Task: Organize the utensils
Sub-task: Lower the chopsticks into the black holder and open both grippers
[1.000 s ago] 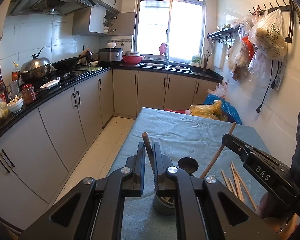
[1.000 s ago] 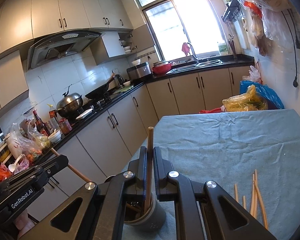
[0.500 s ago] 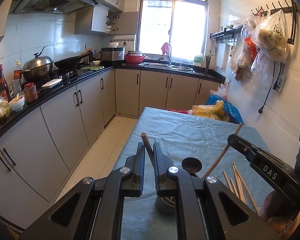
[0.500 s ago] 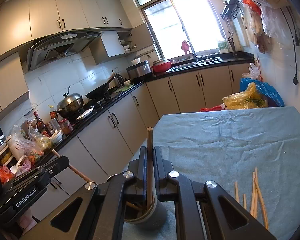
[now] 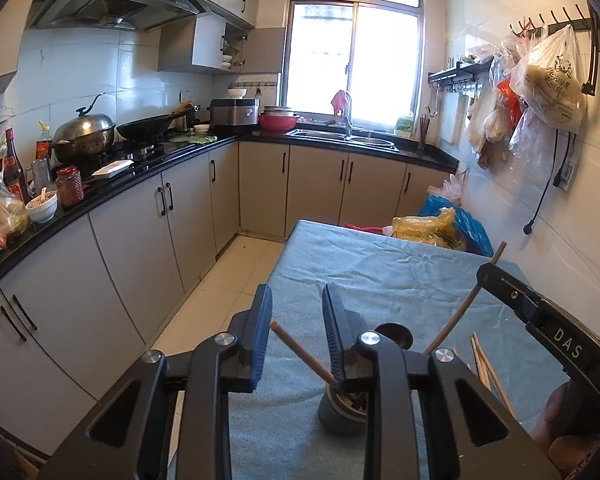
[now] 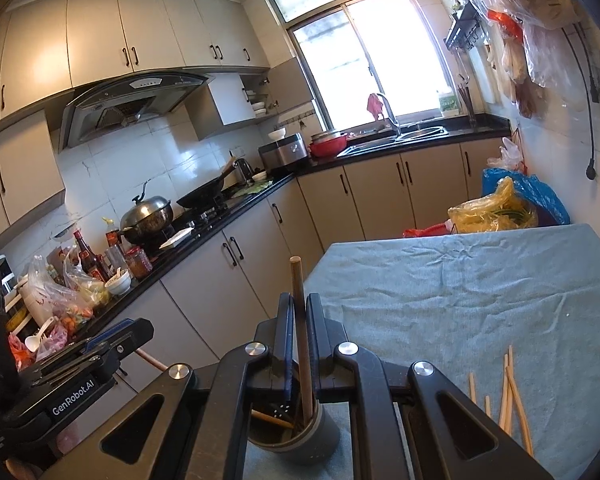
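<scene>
The left gripper (image 5: 296, 330) is opening its jaws: a wooden handle (image 5: 300, 350) slants loose between them, its lower end in the grey cup (image 5: 340, 416) on the blue tablecloth (image 5: 380, 264). The pads stand clear of the stick on one side; it leans near the other finger. The right gripper (image 6: 299, 328) is pressed together on a second wooden handle (image 6: 299, 320), which stands nearly upright with its foot in the same cup (image 6: 312, 436) (a dark spoon bowl (image 5: 394, 334) shows just behind the cup's rim). Loose chopsticks (image 6: 510, 392) lie on the cloth to the right, near the cup but apart from it.
</scene>
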Demonstrator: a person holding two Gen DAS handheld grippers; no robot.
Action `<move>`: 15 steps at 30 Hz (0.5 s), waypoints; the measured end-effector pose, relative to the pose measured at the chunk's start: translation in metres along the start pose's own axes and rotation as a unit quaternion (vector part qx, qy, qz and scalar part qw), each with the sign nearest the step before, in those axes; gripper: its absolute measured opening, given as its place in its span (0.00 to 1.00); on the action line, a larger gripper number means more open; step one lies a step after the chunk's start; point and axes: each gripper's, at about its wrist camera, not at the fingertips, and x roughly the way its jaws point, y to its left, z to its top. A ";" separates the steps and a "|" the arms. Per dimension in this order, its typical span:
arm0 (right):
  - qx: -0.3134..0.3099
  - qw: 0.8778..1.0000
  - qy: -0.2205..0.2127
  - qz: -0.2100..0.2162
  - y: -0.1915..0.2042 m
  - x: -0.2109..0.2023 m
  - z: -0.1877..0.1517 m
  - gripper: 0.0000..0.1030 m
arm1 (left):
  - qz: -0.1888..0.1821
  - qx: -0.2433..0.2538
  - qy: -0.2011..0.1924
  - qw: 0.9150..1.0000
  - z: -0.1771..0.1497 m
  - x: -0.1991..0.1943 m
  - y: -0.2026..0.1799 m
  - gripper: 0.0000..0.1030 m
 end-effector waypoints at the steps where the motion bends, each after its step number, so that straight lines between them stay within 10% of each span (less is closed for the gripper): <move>1: -0.002 1.000 0.000 0.000 0.001 0.002 0.002 0.07 | 0.002 0.002 -0.001 1.000 0.002 0.001 0.000 0.25; 15: -0.017 0.999 -0.035 0.005 -0.001 -0.010 0.036 0.09 | 0.041 -0.010 0.001 0.999 0.023 0.025 0.015 0.34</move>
